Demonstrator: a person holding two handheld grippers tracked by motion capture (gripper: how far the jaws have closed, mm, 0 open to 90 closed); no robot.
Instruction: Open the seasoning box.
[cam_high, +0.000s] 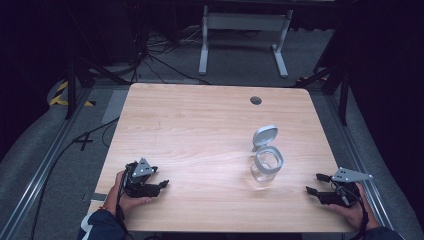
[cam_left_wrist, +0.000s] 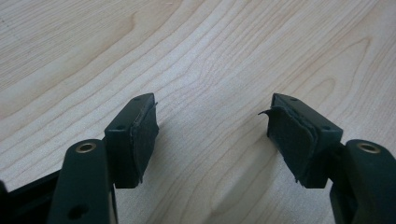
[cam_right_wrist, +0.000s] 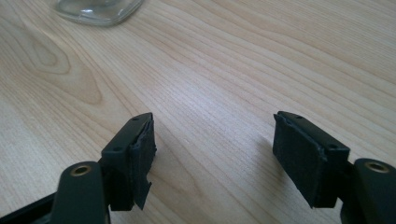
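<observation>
A clear glass jar (cam_high: 267, 166) with its hinged lid (cam_high: 264, 135) flipped open stands on the worktop (cam_high: 200, 130). Left gripper (cam_high: 159, 186) rests well left of it, right gripper (cam_high: 314, 183) nearer, both jaws released. The jar looks rigid, slippery, breakable; grip its walls below the rim.

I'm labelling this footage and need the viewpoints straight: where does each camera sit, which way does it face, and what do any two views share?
High view: above the person's side, looking forward and down on the wooden table; both hands, left tongs, right tongs.
Left gripper view: on the left tongs, looking along open jaws at bare wood.
Right gripper view: on the right tongs, open jaws, facing the glass jar.
Shared: the jar, flip lid open, also shows from above.
</observation>
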